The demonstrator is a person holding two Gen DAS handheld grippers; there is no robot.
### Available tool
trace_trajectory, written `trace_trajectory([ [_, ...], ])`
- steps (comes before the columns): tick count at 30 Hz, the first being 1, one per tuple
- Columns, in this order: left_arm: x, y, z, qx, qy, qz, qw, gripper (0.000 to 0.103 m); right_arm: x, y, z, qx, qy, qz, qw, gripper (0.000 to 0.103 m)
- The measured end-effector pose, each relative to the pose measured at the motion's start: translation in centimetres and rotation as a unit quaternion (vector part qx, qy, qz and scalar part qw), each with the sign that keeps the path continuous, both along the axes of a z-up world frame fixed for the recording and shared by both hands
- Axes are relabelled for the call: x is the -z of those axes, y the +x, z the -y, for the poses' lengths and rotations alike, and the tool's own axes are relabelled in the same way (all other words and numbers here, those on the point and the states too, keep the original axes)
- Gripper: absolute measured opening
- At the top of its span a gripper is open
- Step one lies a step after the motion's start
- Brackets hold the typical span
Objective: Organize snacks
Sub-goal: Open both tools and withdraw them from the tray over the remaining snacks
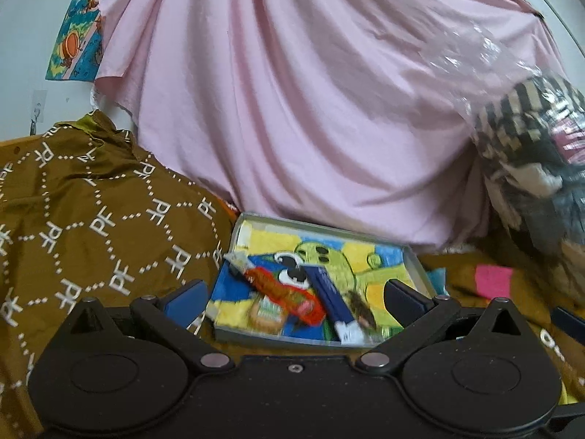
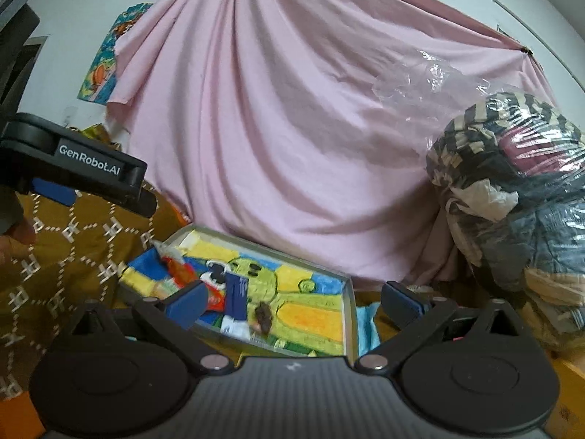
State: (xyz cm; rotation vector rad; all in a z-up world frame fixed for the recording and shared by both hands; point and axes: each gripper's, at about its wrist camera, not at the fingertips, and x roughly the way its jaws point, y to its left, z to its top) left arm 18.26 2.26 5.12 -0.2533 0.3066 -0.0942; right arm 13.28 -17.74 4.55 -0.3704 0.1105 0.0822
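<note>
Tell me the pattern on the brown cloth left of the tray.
The brown cloth carries white dotted diamond lines with white "PF" letters; the left wrist view shows it best.

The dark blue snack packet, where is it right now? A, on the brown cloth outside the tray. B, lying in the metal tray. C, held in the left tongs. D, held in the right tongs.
B: the dark blue snack packet lies in the metal tray beside the orange packet, and both tongs are open and empty.

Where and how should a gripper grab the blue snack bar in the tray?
Grip the blue bar across its narrow width near the middle, coming from above. It lies flat on the towel in the tray, and a red packet overlaps or touches its left side, so the long sides look like the better approach. Both grippers are open and empty.
</note>
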Motion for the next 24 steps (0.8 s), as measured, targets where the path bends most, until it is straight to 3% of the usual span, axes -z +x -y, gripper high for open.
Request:
trace_trajectory([
  [4, 0.7, -2.5, 0.5, 0.01, 0.016, -0.01, 0.9998, 0.102, 0.5, -1.9, 0.4, -0.001, 0.013, -0.021, 1.0, 0.103],
  [10, 2.1, -5.2, 1.5, 0.019, 0.069, -0.03, 0.997, 0.102, 1.2, -3.7, 1.3, 0.0, 0.046, -0.072, 0.996, 0.103],
  [16, 3.6, -6.8, 2.0, 0.026, 0.107, -0.076, 0.991, 0.102, 2.7, -4.7, 1.6, 0.006, 0.047, -0.14, 0.989, 0.103],
  [24, 6.5, -6.7, 2.5, 0.012, 0.162, -0.188, 0.9687, 0.102, 4.6, -4.3, 1.0, 0.007, 0.022, -0.207, 0.978, 0.103],
])
